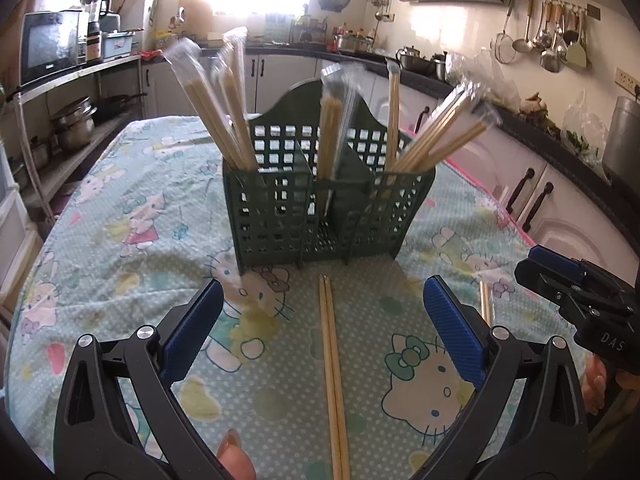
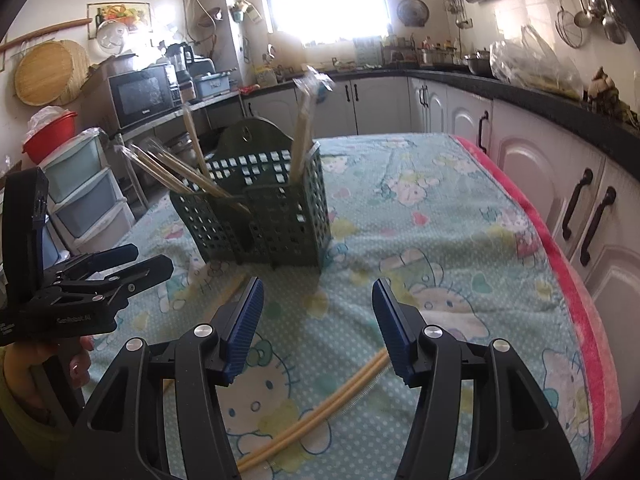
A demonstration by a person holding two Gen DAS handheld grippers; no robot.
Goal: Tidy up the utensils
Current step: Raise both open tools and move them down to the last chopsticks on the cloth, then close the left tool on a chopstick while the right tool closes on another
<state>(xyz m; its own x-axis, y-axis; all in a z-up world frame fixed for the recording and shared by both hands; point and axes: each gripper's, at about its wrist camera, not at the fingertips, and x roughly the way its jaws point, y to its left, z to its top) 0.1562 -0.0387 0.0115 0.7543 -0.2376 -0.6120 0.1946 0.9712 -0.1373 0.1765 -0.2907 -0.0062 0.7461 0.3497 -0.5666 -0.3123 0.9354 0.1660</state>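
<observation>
The left gripper [image 1: 323,324] hangs over the table with its jaws spread wide and nothing between the pads. A bare pair of chopsticks [image 1: 333,376] lies flat on the cloth right in the gap, long axis running 12 to 6 in the left wrist view, far tips pointing at the green caddy [image 1: 320,208] at 12. So this pair lies along the gripper's pointing line, not across it; a plain closing would catch it from both sides.

The right gripper [image 2: 318,326] is also empty, jaws about half spread. A second pair of chopsticks [image 2: 320,412], pale yellow, passes under its gap on a slant, from 7 up toward 1 in the right wrist view, so it crosses the jaws obliquely. My guess is that the wrist wants some turning before a clean pinch.

Each hand is nearer to its own pair; the left looks better lined up. The caddy stands upright beyond both grippers, near but apart from the loose pairs, with 3 compartments already holding wrapped chopsticks leaning outward.

The surface is a soft cartoon-cat cloth [image 2: 440,208], slightly rumpled, which may let thin sticks sink in. Around it is a kitchen: cabinets at 3, a bright window at 12.
</observation>
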